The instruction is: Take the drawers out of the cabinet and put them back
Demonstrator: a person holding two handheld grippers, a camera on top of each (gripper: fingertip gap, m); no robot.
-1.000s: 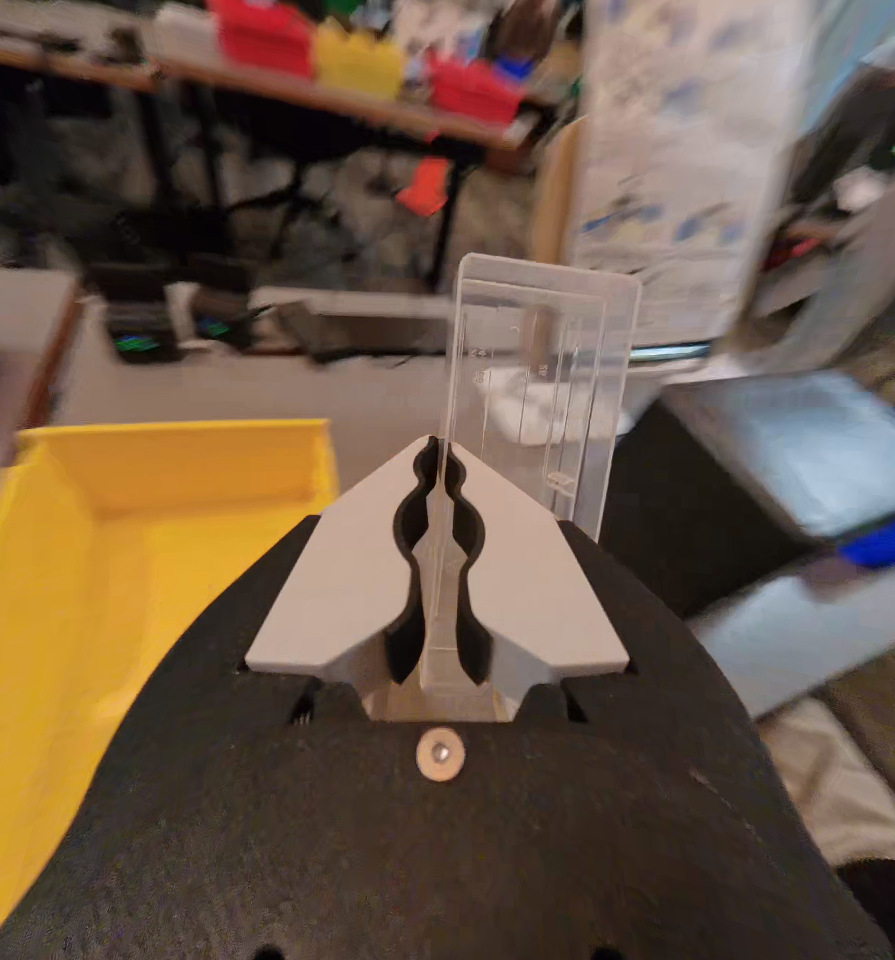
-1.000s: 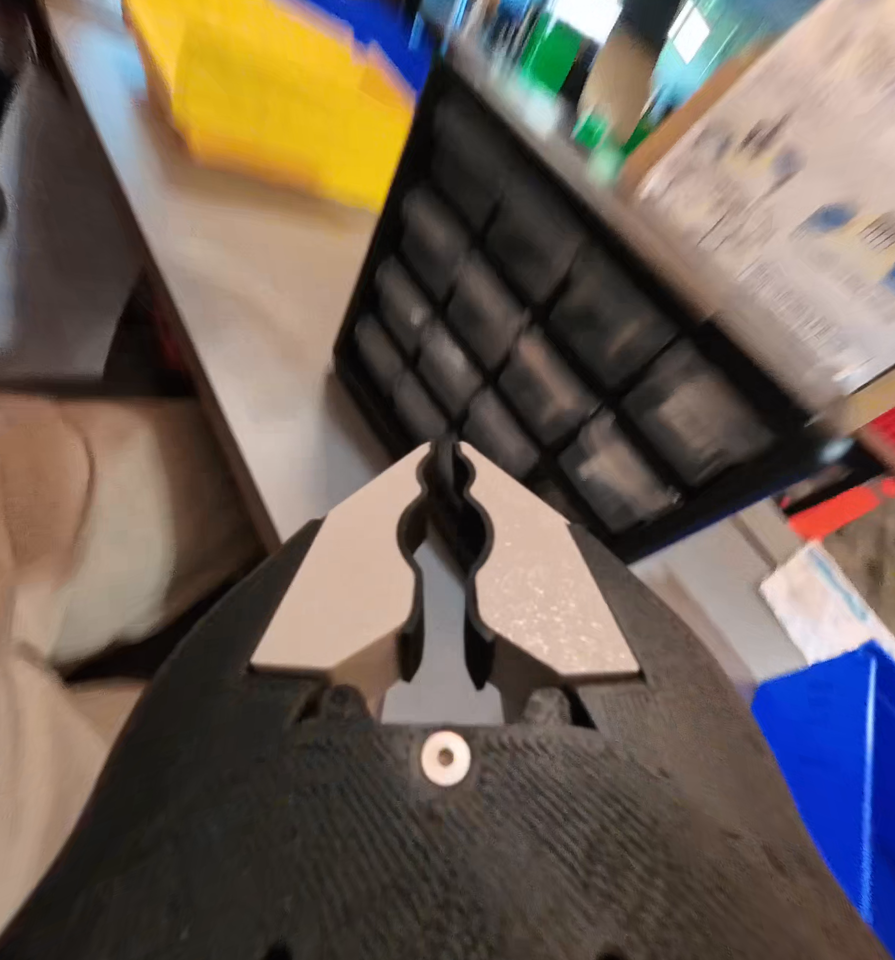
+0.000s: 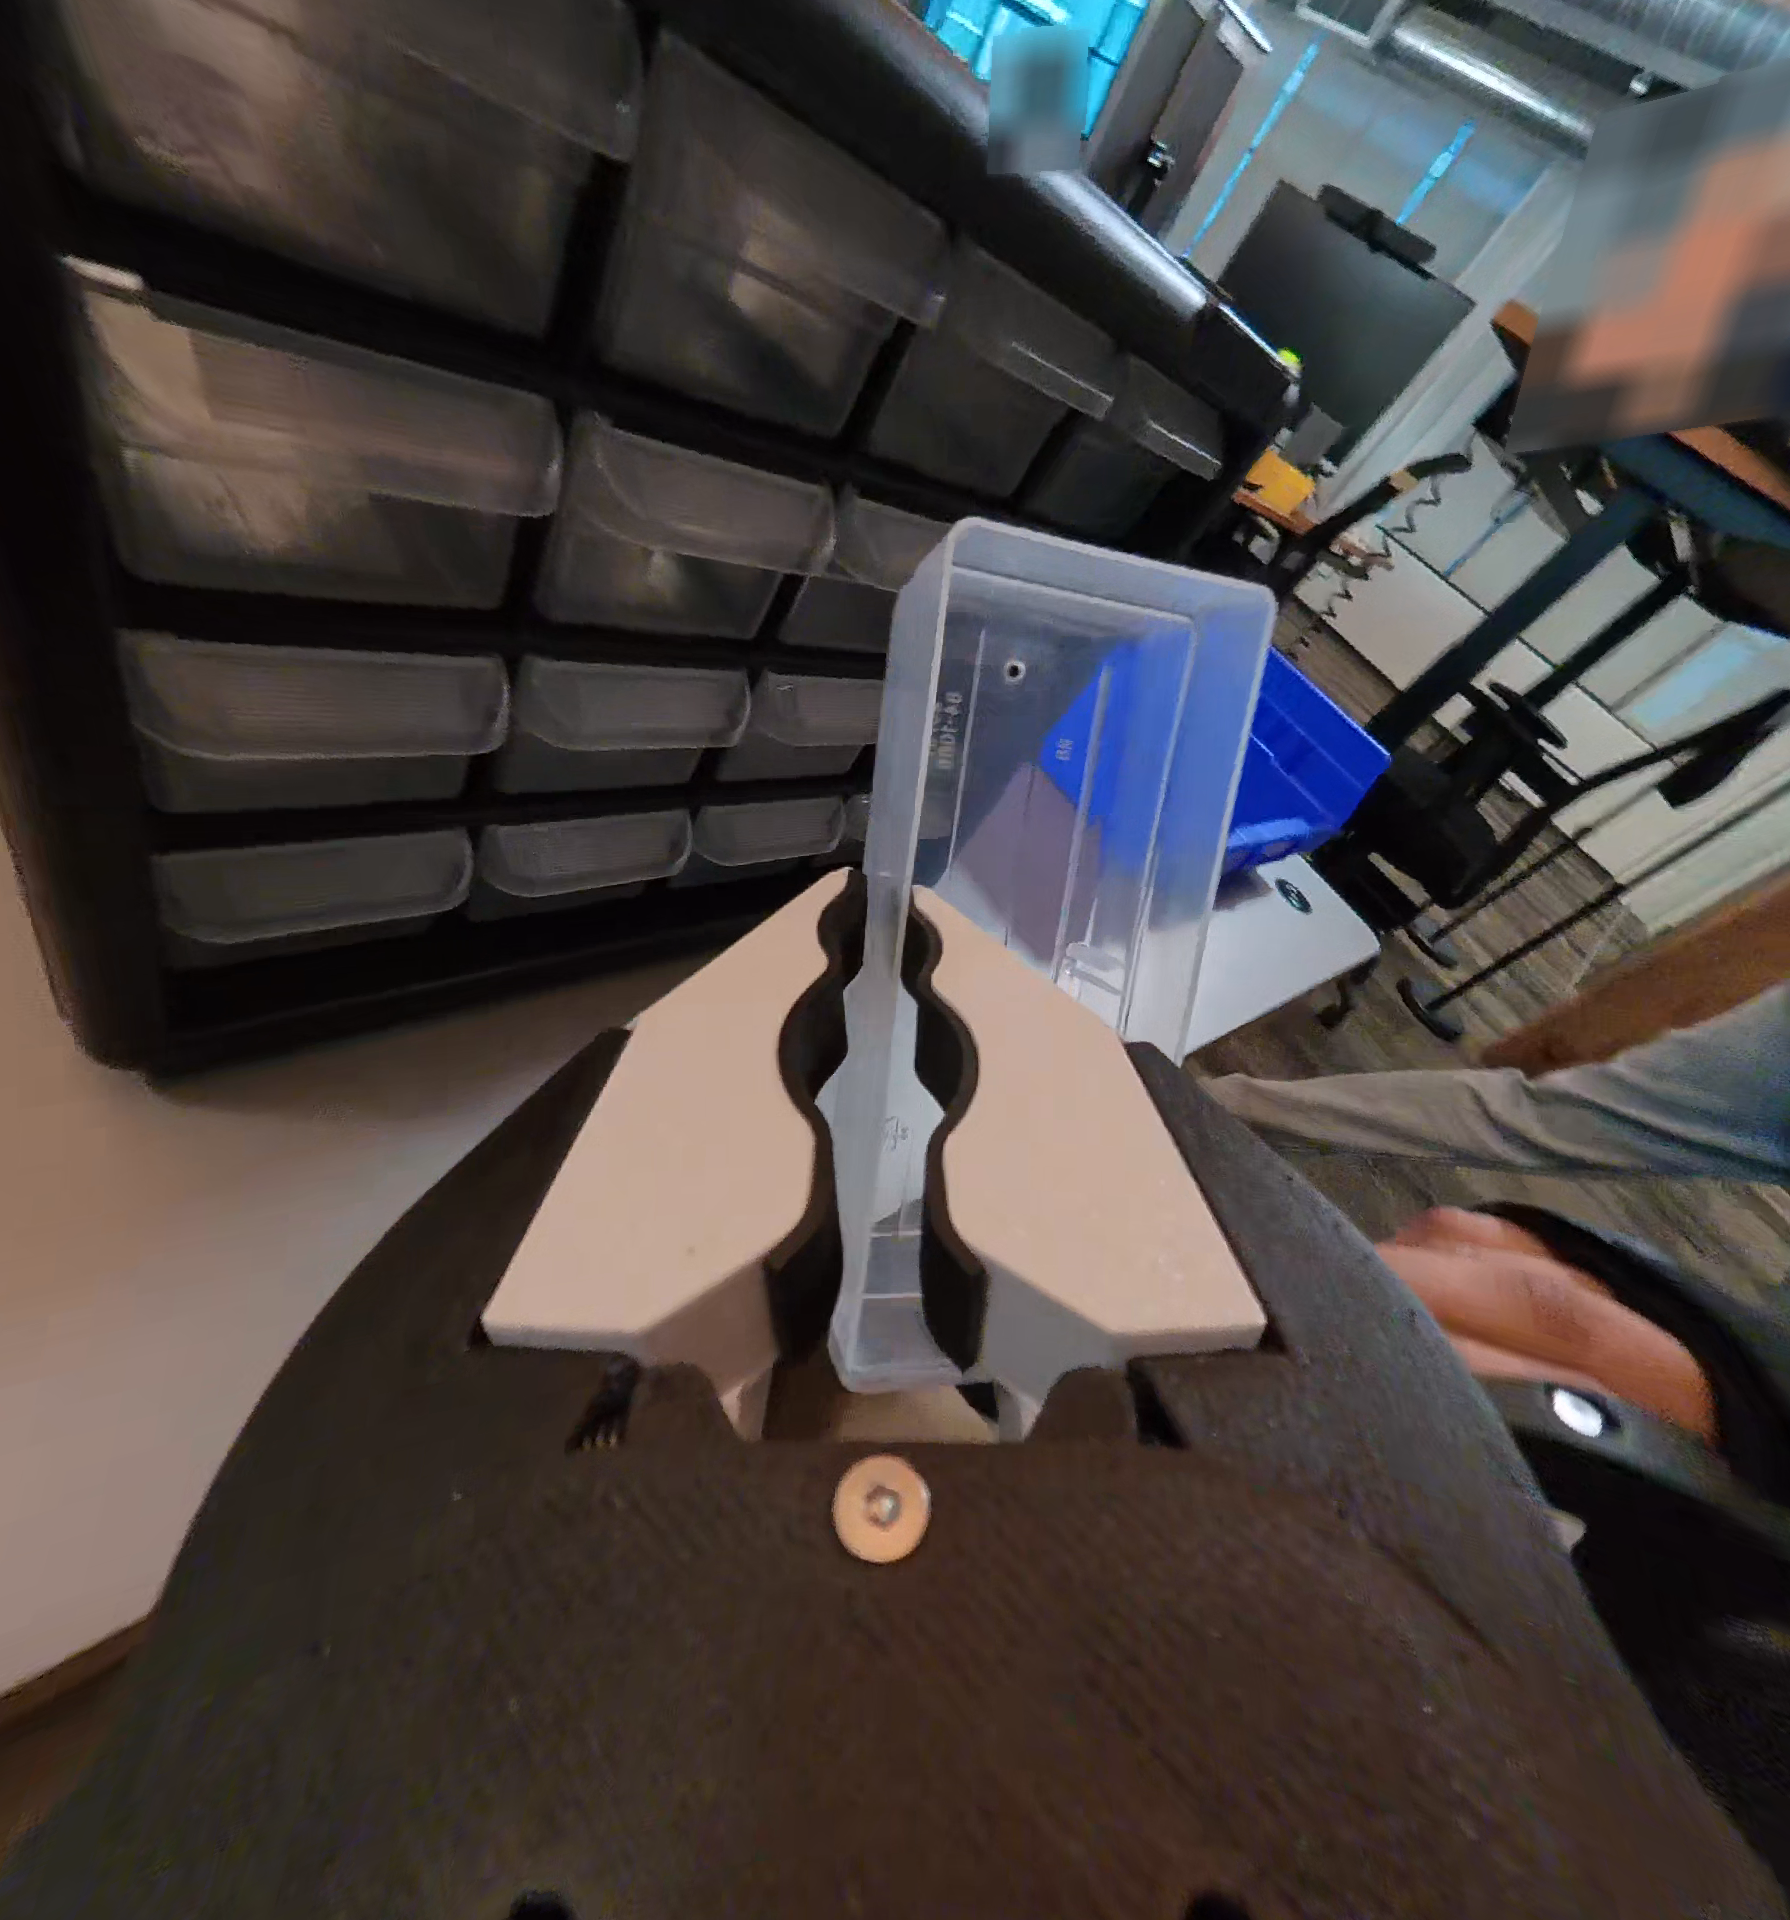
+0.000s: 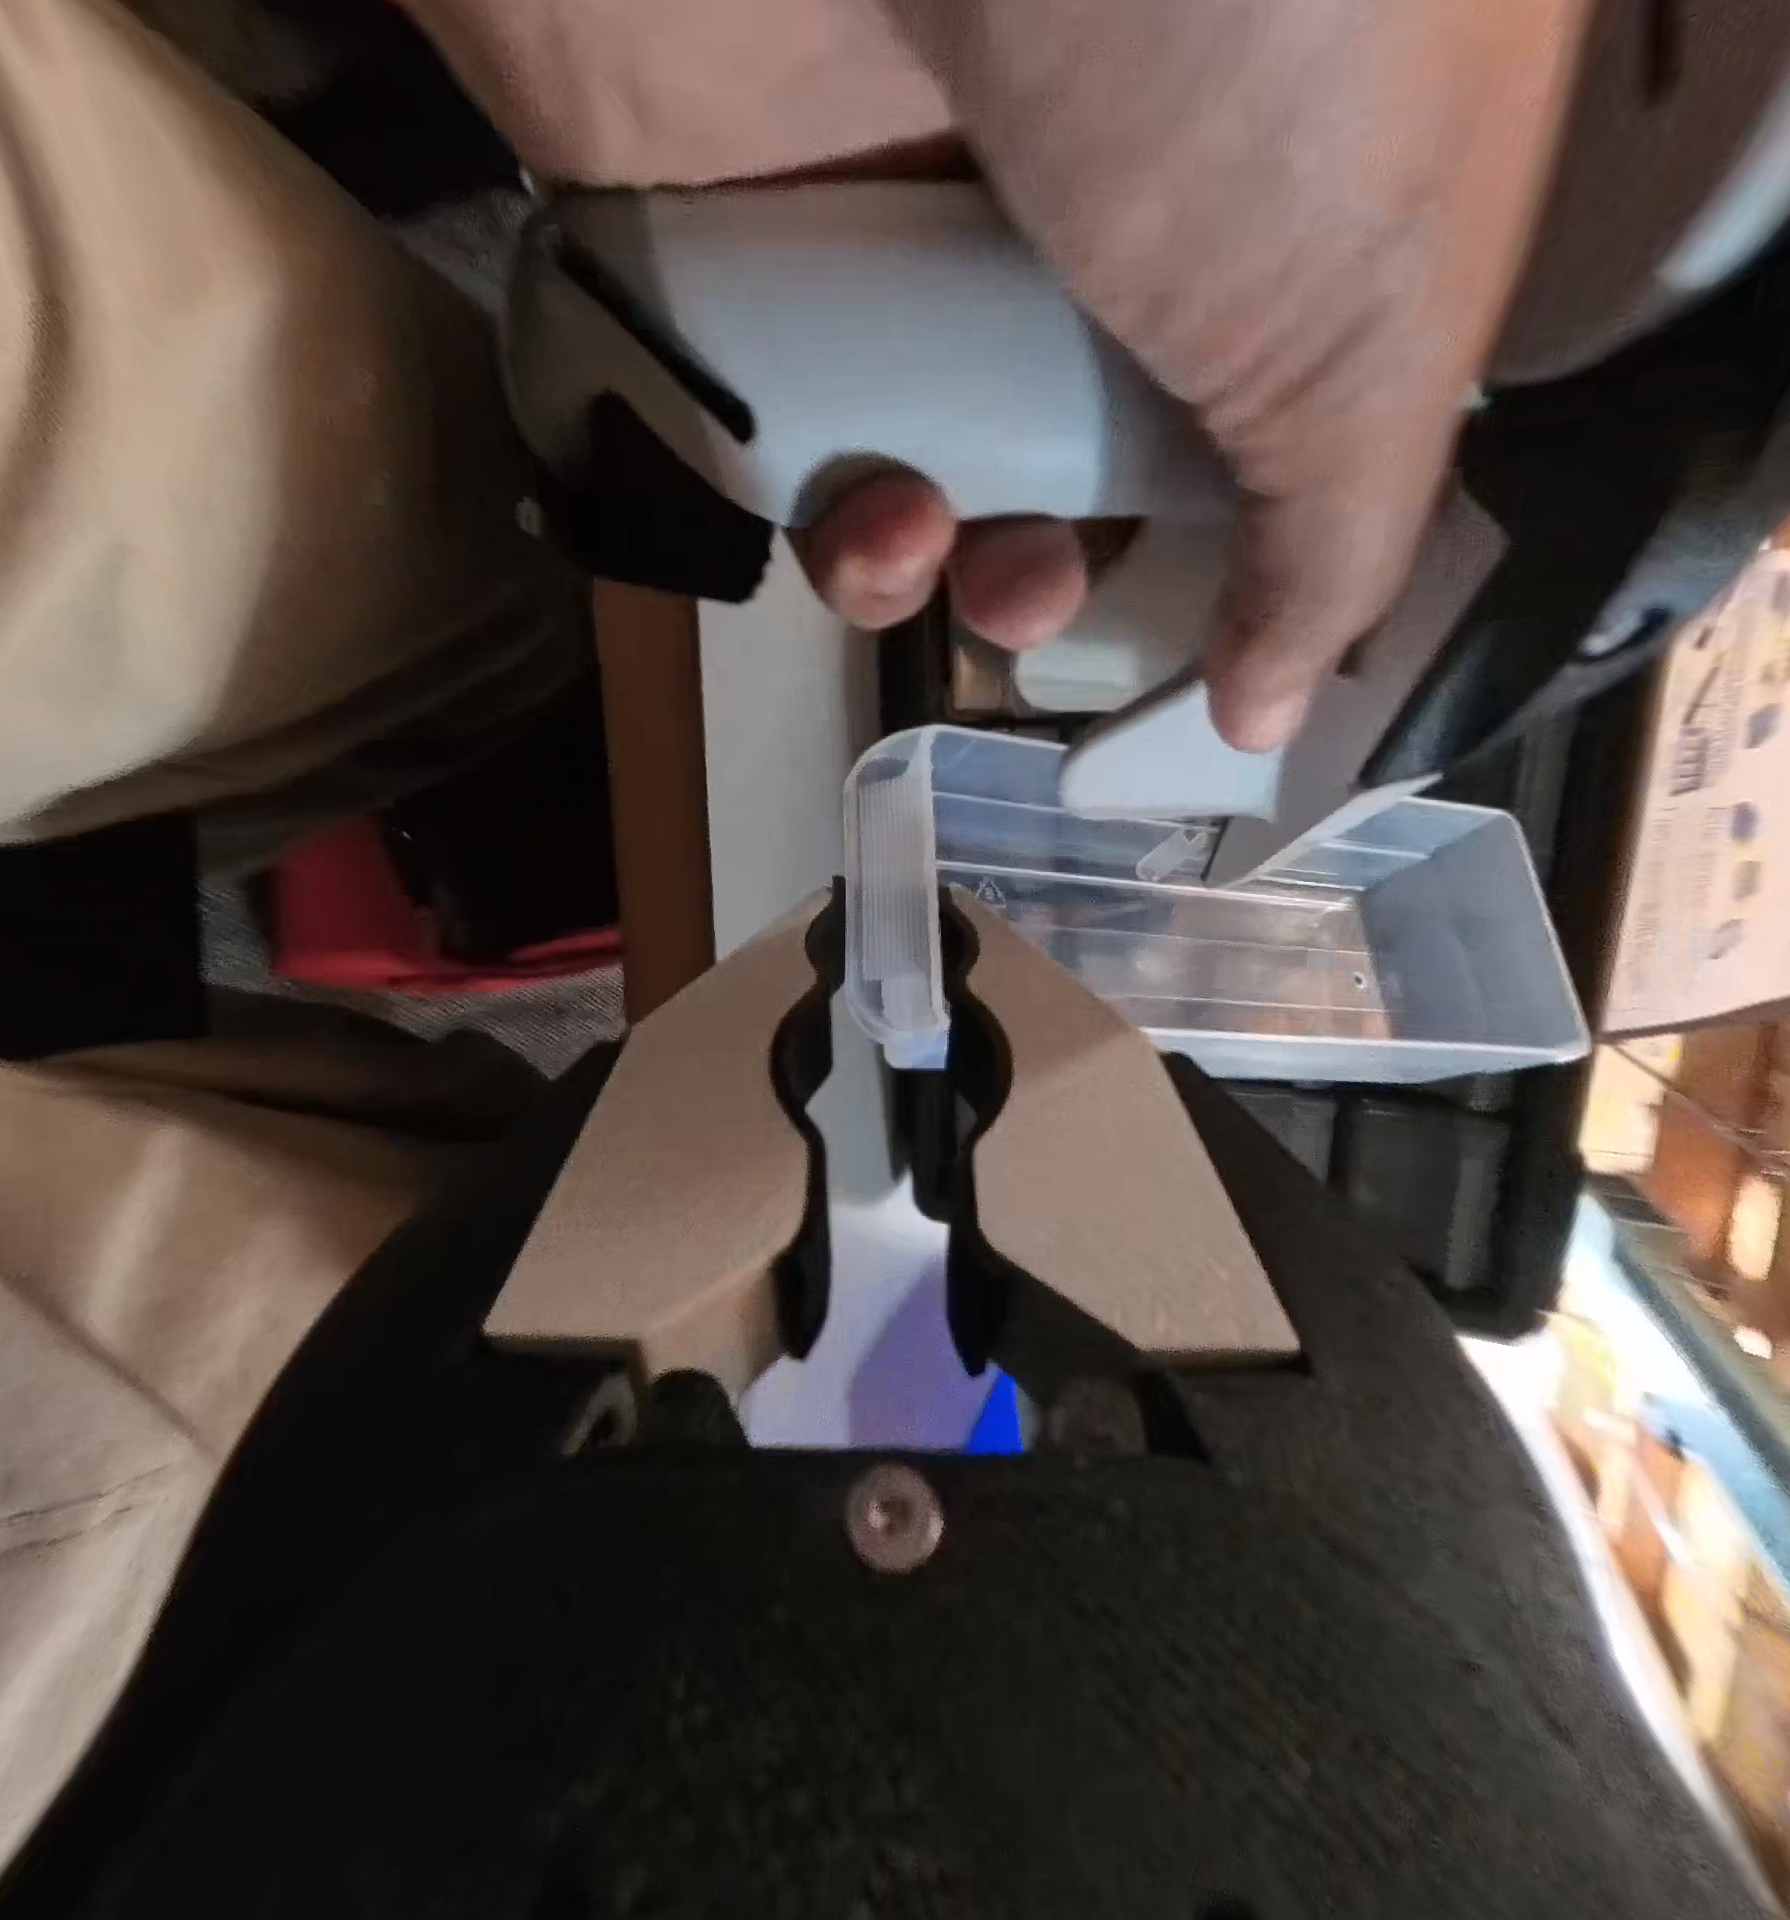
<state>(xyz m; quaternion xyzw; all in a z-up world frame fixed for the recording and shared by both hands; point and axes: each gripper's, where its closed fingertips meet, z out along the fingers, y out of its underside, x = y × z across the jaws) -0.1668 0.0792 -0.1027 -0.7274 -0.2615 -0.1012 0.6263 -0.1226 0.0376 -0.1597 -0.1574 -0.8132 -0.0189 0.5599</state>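
The left gripper (image 3: 883, 914) is pinching a side wall of the clear plastic drawer (image 3: 1067, 790), holding it in the air just in front of the black drawer cabinet (image 3: 49, 727) standing on the white table (image 3: 143, 1299). The right gripper (image 4: 893, 914) is pinching the drawer's ribbed front handle (image 4: 891, 914) — faint moulded characters are showing on the plastic.

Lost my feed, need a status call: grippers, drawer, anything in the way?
Left gripper shut on clear drawer, out of the cabinet. Right gripper closing around the drawer's front lip, contact unclear. Nothing seen blocking.
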